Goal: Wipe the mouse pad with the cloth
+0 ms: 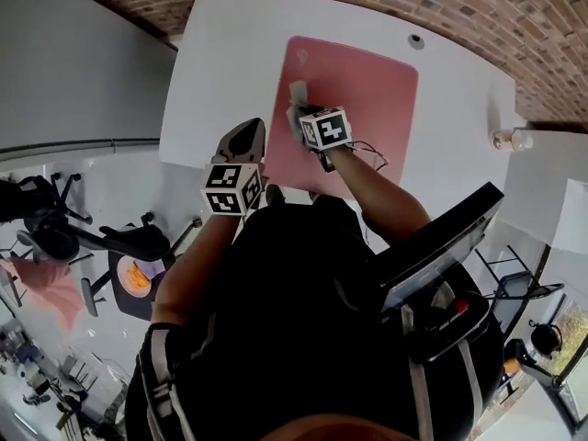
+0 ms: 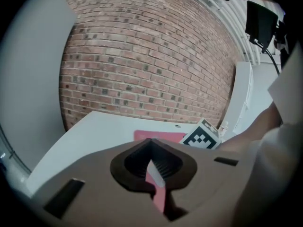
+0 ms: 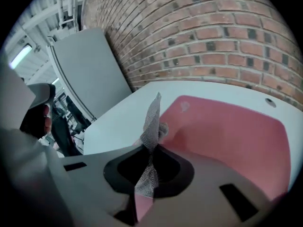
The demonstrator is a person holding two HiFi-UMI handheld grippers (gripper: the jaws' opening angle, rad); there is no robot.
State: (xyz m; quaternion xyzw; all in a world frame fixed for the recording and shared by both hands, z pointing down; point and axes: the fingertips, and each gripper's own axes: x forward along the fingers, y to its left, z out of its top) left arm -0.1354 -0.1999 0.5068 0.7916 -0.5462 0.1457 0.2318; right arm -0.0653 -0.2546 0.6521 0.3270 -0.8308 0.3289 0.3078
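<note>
**RIGHT GRIPPER PINCHING CLOTH OVER LEFT SIDE OF PAD**

**Head view.** You are holding the right gripper over the left part of the pad, which is lying flat on the table. The cloth is showing as a small grey tuft just ahead of the jaws, above the pad's left side. This view is not showing whether the cloth is touching the pad. You are carrying the left gripper just beside the pad's left edge, over bare table.

**Left gripper view.** The jaws are pressing together with nothing between them. Only a thin slit is showing a strip of pad beyond. The cube of the right gripper is sitting to the right, with the wall behind.

**Right gripper view.** The jaws are clamping the cloth. The fabric is running through them and standing up past the tips as a crumpled, open-weave strip. The pad is spreading ahead and to the right, and the table is lying to the left.

**Handling.**
- The cloth is looking light and limp. It is not going to push on its own, so you are likely needing to press it down with the jaw tips.
- Only a narrow fold is being held. Under drag it may be slipping out, so take hold deep in the bunched part.
- The pad is looking thin and flexible. On the smooth table it may be sliding or rucking.
- The empty left gripper is well placed for pinning the pad's left edge.
</note>
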